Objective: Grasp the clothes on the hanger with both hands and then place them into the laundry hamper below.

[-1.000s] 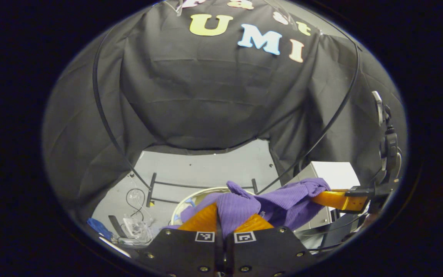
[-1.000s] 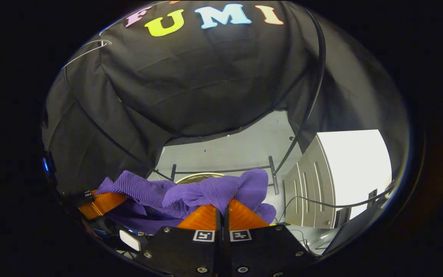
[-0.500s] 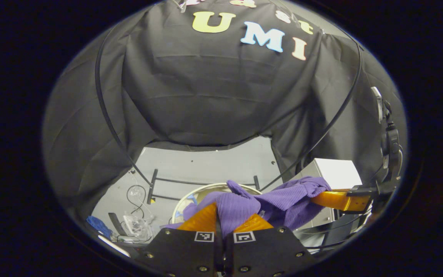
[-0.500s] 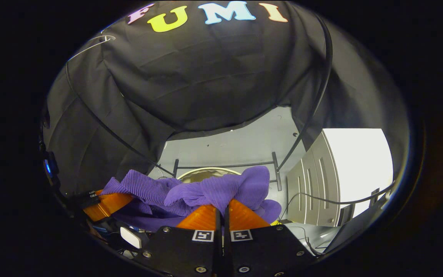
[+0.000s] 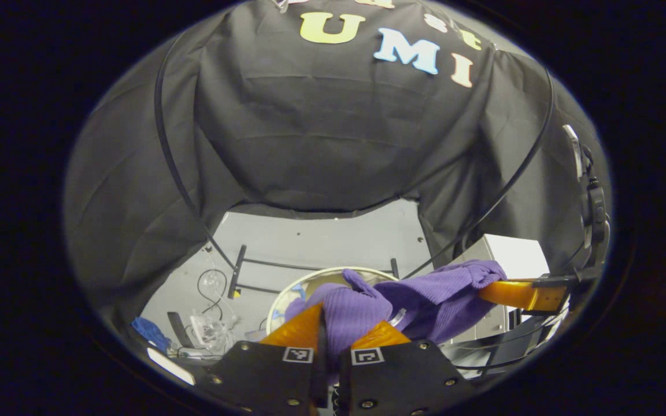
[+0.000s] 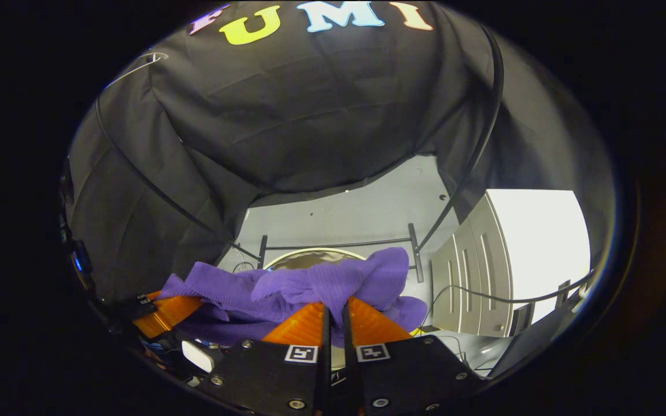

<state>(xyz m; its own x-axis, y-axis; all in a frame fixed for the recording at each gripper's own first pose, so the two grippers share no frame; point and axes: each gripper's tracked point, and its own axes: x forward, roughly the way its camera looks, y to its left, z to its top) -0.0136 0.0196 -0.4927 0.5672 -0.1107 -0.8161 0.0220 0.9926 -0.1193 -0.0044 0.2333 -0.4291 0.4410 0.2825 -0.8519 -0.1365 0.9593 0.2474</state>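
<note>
Grey floor (image 5: 321,242) under everything, black cloth wall (image 5: 333,144) behind it, pretty cramped booth tbh. Closest to the left gripper view's lens, the left gripper (image 5: 336,323) is clamped onto a bunched fold of the purple knit garment (image 5: 425,294); fabric pokes up between both fingers. From there the garment stretches off to the right, where the right gripper (image 5: 500,289) pinches its other end, so it hangs slack between the two. Same story in the right gripper view: the right gripper (image 6: 336,309) has both fingers pressed on the purple knit garment (image 6: 321,286), and the left gripper (image 6: 177,306) shows low on the left, holding the far end.

Just past the cloth sits the laundry hamper (image 5: 287,289), round with a pale rim, directly below the garment, which covers a good part of its opening. In the right gripper view the laundry hamper (image 6: 310,254) only peeks out over the top of the fabric.

Left of the hamper in the left gripper view there's floor clutter: a blue scrap (image 5: 149,332), some clear plastic bits (image 5: 208,323) and a thin loose cable (image 5: 208,283). Behind the hamper runs the low black base bar of a rack (image 5: 315,267), and its thin black uprights (image 5: 174,167) curve up across the wall. A white cabinet (image 6: 518,260) stands to the right, with a cable draped in front of it.
</note>
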